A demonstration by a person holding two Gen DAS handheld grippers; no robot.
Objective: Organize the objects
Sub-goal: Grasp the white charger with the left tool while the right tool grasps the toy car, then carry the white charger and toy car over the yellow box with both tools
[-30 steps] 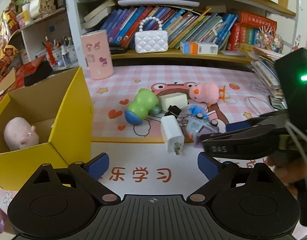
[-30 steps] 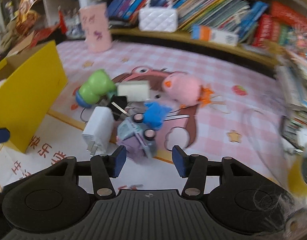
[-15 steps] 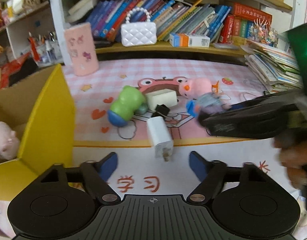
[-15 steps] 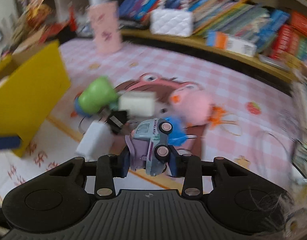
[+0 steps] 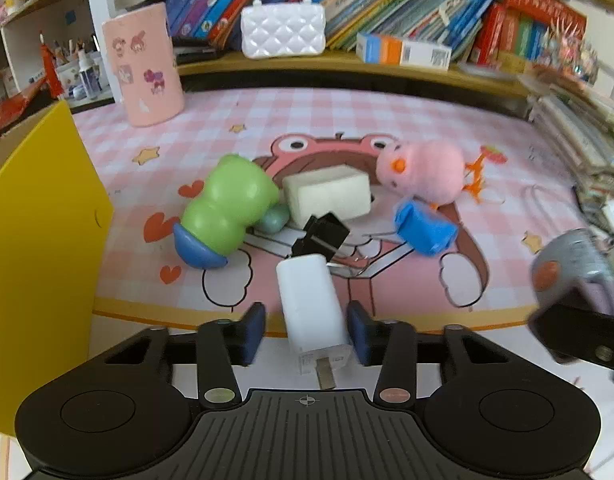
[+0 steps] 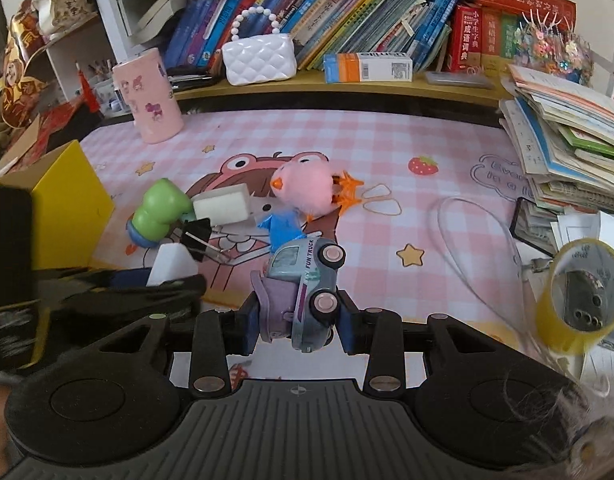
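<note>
Pink checked mat (image 6: 387,152) with frog cartoon covers desk; bookshelf (image 6: 347,84) behind, yellow box (image 5: 39,240) at left. Right gripper (image 6: 297,320) clamps toy truck (image 6: 303,292), lifted above mat. Left gripper (image 5: 305,330) jaws narrow, straddling white charger (image 5: 311,304), contact unclear. Green toy (image 5: 227,208), sponge block (image 5: 327,196), pink chick (image 5: 423,174) clustered mid-mat.

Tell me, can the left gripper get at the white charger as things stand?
Probably yes. The white charger already lies between the open fingers of the left gripper, plug end toward the camera, with nothing across it. The black binder clip sits at its far end, and the right gripper holds the toy truck off to the side.
</note>
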